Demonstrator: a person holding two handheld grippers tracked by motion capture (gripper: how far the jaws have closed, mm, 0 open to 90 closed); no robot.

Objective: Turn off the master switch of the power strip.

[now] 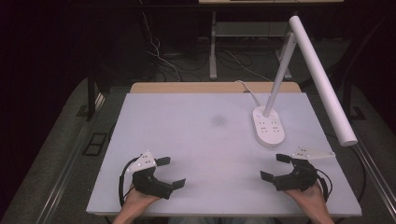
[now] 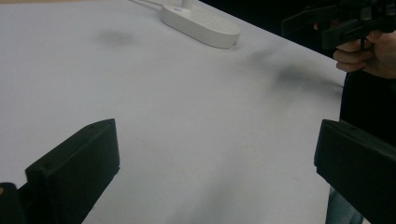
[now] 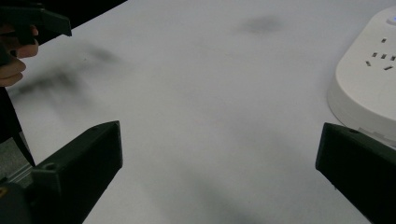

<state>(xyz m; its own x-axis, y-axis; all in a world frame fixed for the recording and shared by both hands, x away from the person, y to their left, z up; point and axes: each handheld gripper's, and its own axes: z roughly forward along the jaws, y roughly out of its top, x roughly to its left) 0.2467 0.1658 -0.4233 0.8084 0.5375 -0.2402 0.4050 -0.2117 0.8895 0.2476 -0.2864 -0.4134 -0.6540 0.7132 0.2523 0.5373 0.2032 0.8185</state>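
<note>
A big white desk [image 1: 196,140] has a white lamp [image 1: 299,79] on it. The lamp's flat base [image 1: 268,126] sits on the desk and has small slots on top. A thin stem goes up from the base, and a long white bar leans out over the desk's edge. A white cord [image 1: 247,91] runs back from the base. Near the base is a dim grey smudge [image 1: 218,120]. Behind the desk, cables [image 1: 161,58] lie on the floor.

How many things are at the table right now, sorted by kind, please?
White desk lamp with sockets in its base: 1
Black two-jaw grippers, both open and holding nothing: 2 (left gripper, right gripper)
Total: 3
</note>
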